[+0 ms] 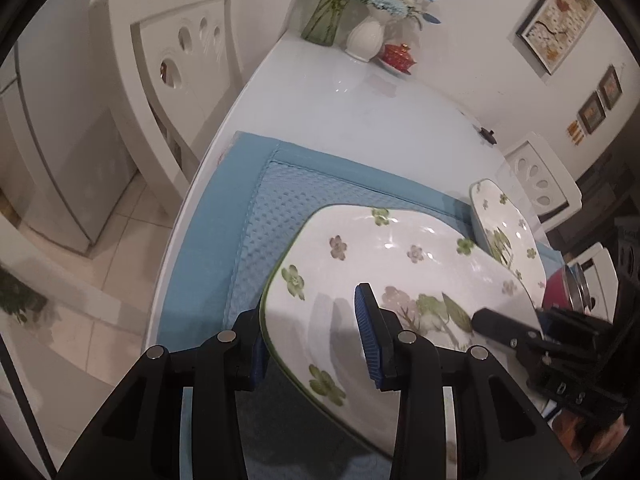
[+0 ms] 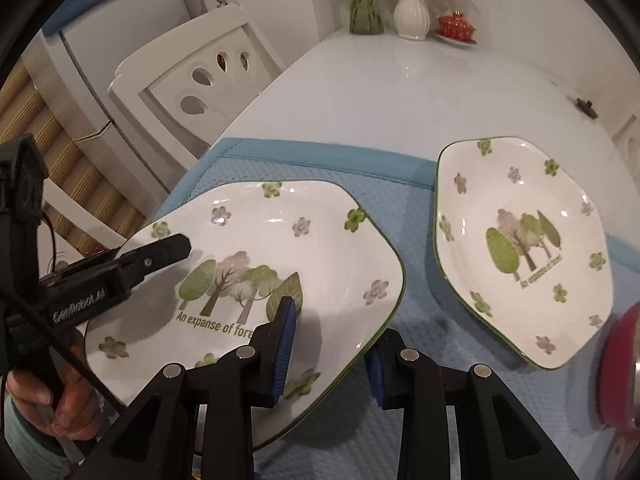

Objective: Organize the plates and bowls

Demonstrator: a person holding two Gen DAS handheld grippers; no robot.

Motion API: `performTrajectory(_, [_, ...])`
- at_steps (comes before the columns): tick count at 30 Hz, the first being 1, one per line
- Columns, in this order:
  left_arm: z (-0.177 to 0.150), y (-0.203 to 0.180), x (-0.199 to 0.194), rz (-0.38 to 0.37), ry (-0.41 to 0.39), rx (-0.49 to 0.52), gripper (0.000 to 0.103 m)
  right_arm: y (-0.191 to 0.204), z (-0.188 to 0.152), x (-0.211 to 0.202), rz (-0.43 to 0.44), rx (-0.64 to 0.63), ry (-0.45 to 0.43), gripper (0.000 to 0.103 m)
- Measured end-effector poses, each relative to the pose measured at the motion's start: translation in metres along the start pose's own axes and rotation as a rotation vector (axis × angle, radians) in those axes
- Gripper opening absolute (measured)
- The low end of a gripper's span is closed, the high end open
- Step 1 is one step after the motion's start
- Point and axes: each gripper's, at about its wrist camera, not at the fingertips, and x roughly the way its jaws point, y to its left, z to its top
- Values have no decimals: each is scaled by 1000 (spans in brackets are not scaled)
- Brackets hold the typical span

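Observation:
A large white plate (image 2: 280, 240) with green flowers and a tree print is held tilted above the blue mat (image 2: 416, 240). My left gripper (image 1: 316, 336) straddles its left rim, one blue pad above and one below. My right gripper (image 2: 332, 344) straddles its right rim the same way. Whether the pads press the rim I cannot tell. The left gripper also shows in the right wrist view (image 2: 160, 252). A second, smaller matching plate (image 2: 528, 256) lies on the mat to the right; it shows in the left wrist view (image 1: 504, 232) too.
The mat (image 1: 256, 216) lies on a white table (image 2: 400, 92). A white vase (image 2: 412, 12), a glass vase (image 2: 366, 8) and a red dish (image 2: 456, 26) stand at the far end. White chairs (image 2: 192, 76) flank the table. A dark red pot (image 2: 620, 364) sits at right.

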Motion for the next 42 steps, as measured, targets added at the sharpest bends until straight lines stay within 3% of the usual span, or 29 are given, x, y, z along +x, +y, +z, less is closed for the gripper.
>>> performTrajectory(9, [-4,-10,-13,-4,-14,62,34,-1,-9,-11,12,-27,-21,28])
performTrajectory(12, [-5,-2,-3,12,14,52,34,-3,-12,-1,29,-1,45,28])
performTrajectory(15, [-5,13,8,47,44,16,34,11,-21,1,28,-69,62,27])
performTrajectory(18, [-5,20,5,26,27,-12,33,11,-26,0,90,-64,106,28])
performTrajectory(22, [-2,15,8,55,25,37,34,-18,-15,5,91,36,105,28])
performTrajectory(26, [0,12,16,55,16,31,34,-30,5,23,77,54,98,28])
performTrajectory(29, [-1,10,18,70,11,16,40,-29,17,38,105,76,92,32])
performTrajectory(32, [-2,10,13,68,4,-8,40,-19,20,32,74,6,78,32])
performTrajectory(42, [-8,0,-23,64,-46,-60,40,-10,16,1,77,46,57,32])
